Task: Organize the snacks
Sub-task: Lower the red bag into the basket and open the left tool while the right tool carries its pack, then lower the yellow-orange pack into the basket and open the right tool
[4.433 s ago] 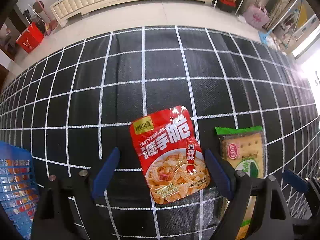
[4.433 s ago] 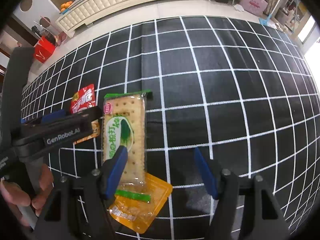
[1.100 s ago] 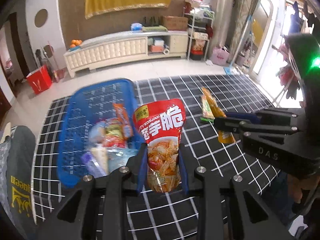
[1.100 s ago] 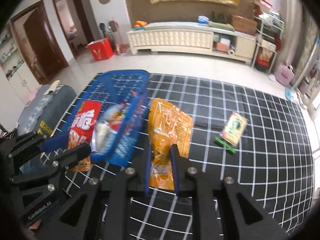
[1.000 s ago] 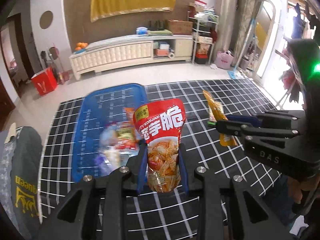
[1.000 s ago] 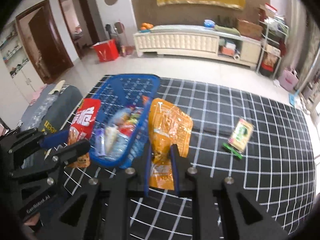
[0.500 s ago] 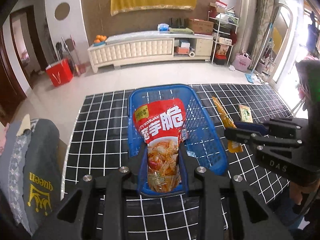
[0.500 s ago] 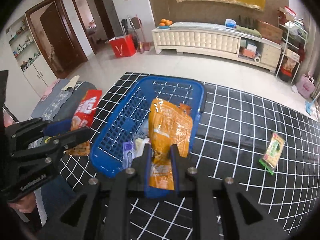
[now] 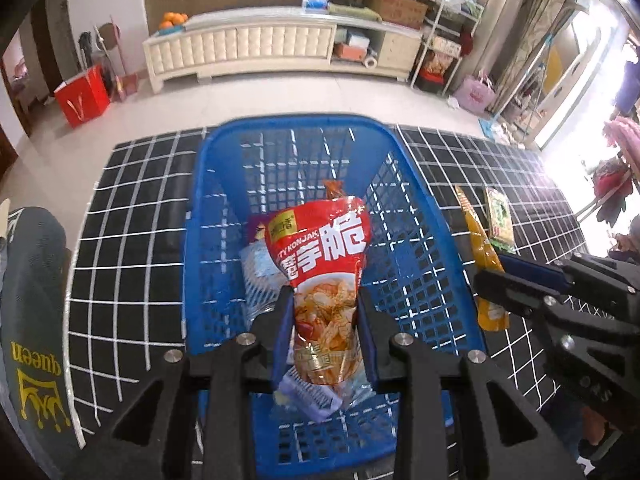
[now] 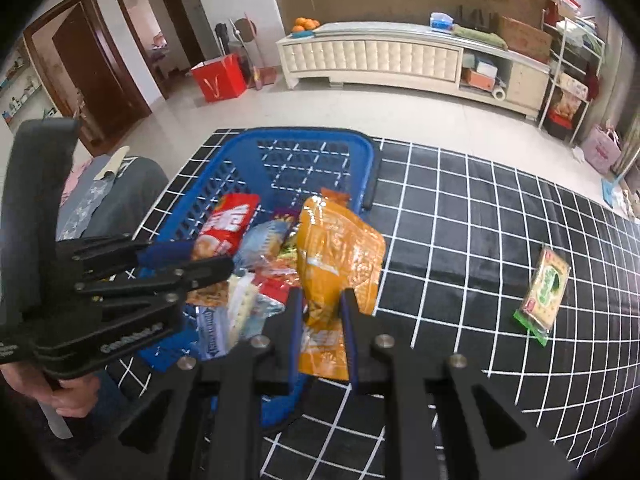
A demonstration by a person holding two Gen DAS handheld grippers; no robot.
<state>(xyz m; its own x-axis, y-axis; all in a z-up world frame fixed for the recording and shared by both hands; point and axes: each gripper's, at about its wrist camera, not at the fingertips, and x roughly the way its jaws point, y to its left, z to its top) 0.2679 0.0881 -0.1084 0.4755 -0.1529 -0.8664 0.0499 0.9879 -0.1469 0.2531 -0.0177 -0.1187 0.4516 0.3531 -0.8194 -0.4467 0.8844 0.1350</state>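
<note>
left gripper (image 9: 325, 322) clamped on the lower half of a red konjac snack pouch (image 9: 322, 264), held upright over the middle of a blue plastic basket (image 9: 224, 184). printed on the pouch: "tasty konjak" in white beside large white chinese characters, with a yellow-green logo patch at the top corner and a photo of the snack lower down. beneath it, inside the basket, a heap of loose snack packets (image 10: 256, 276), among them a pale blue one and a purple-edged one.

right gripper (image 10: 320, 320) pinched shut on an orange snack packet (image 10: 340, 256), gripped near its bottom edge and hanging above the basket's right-hand rim. lettering on the orange film too blurred to read. "genrobot.ai" legible on the left gripper's side in the right wrist view, with a hand (image 10: 64, 392) wrapped round its handle.

further out, lying alone on the black tablecloth with white grid lines (image 10: 460, 208), well apart from the basket: a green-edged cracker packet (image 10: 545, 294). off the table's left edge, dark fabric (image 9: 32, 320) printed "queen" in yellow over a crown.

compared with a second ago: basket off to the left of the red pouch then, directly under it now; orange packet beside the basket's outer wall then, over its rim now. both packets gripped the same way as then.
</note>
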